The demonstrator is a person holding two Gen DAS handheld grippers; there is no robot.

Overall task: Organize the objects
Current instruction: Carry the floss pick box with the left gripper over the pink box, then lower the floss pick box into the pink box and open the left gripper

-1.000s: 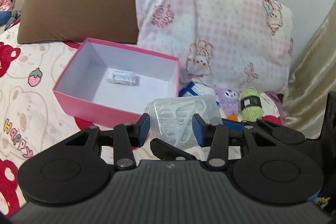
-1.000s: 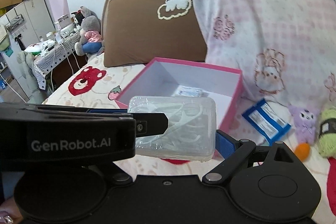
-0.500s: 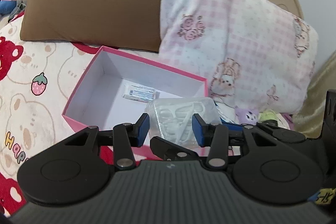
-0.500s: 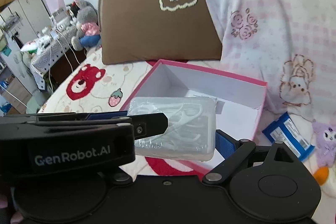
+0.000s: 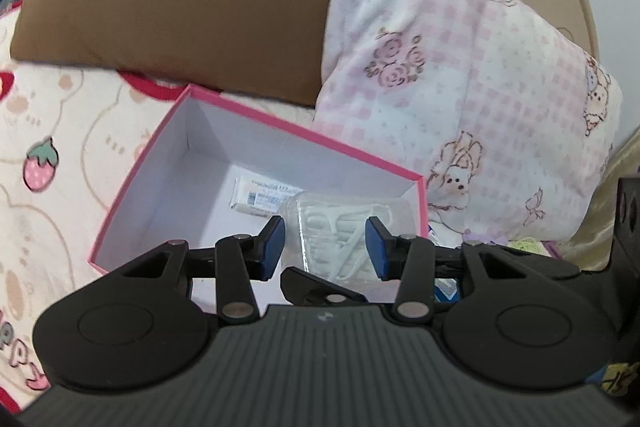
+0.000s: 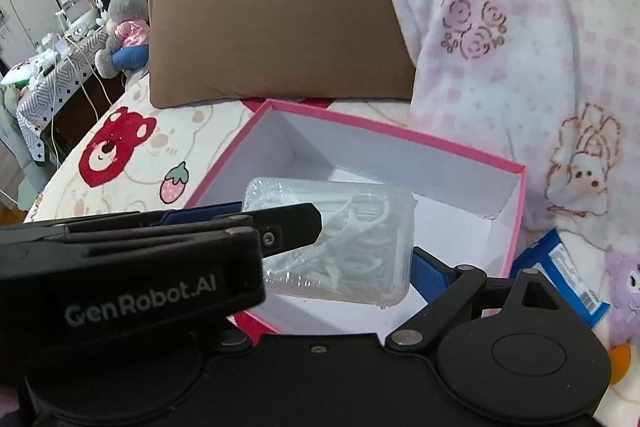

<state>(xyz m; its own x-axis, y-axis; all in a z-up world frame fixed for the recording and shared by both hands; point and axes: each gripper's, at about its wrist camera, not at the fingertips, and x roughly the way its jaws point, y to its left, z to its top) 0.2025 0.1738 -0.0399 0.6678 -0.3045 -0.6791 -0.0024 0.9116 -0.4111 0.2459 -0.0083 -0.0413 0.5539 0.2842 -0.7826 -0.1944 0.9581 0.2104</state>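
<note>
- The right gripper (image 6: 332, 247) squeezes a clear plastic case (image 6: 340, 247) full of white floss picks. One finger is hidden behind the other tool, but a blue pad (image 6: 430, 277) presses the case's right end.
- The left gripper (image 5: 326, 247) has its two blue pads (image 5: 272, 242) spread apart — the case (image 5: 336, 227) shows in the gap between them, and neither pad touches it.
- Under and just past the fingers sits the pink box (image 6: 400, 135), white inside. The case hangs over the box's inside.
- A small white packet (image 5: 262, 197) lies on the box floor, past the left finger.
- Right of the right fingers, outside the box, lie a blue packet (image 6: 564, 271) and a purple plush toy (image 6: 624, 291).
- Beyond the box lean a brown pillow (image 6: 260, 35) and a pink checked pillow (image 6: 540, 27).
</note>
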